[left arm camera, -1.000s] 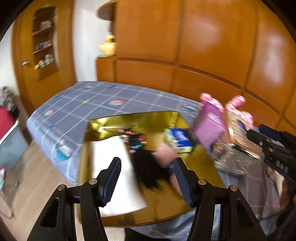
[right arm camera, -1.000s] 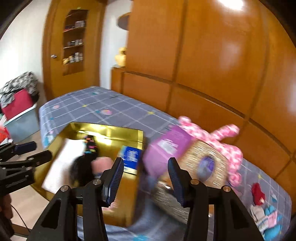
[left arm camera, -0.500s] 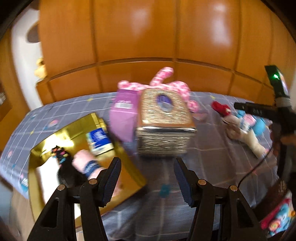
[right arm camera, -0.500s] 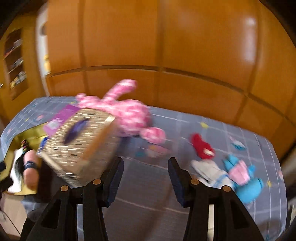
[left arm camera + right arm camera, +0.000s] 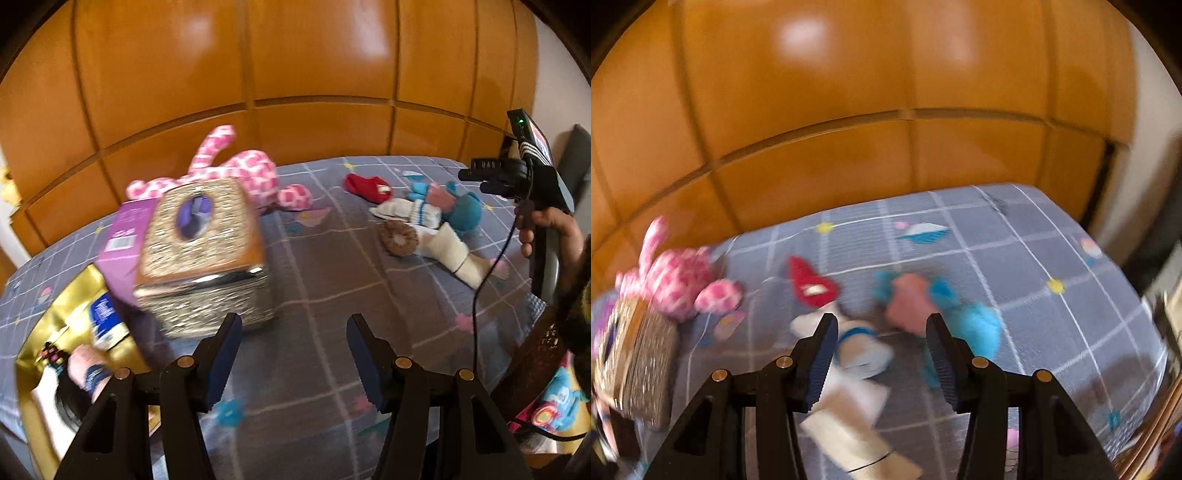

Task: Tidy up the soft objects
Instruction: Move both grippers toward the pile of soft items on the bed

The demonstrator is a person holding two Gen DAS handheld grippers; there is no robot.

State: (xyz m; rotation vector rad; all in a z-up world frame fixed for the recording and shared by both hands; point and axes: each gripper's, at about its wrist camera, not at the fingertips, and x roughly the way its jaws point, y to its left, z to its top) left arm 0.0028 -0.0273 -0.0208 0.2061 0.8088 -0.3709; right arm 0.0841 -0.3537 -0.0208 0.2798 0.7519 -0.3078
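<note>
Both grippers are wide open and hold nothing. The left gripper hangs over the bed just in front of the glittery box, and the right gripper hangs over a loose heap of soft things at the bed's other end. That heap is what the task is about, and none of it looks sorted: a red sock, a white sock with a blue band, a pink and blue bundle, and a beige cloth lie scattered on the gray checked sheet, touching or overlapping one another. In the left view a brown ring lies among them too. A pink spotted plush lies behind the box, against the wooden wall, with a purple carton leaning on the box's left side. A gold tray at the bed's near-left corner holds a blue packet and some dark items too blurred to name. Judging by this, the work is near its start: every soft piece visible is still out on the sheet, and all the gathering remains. The right gripper looks best placed to begin, with the white sock and the bundle lying just ahead of its jaws. Both views are smeared, so finer detail cannot be told.
</note>
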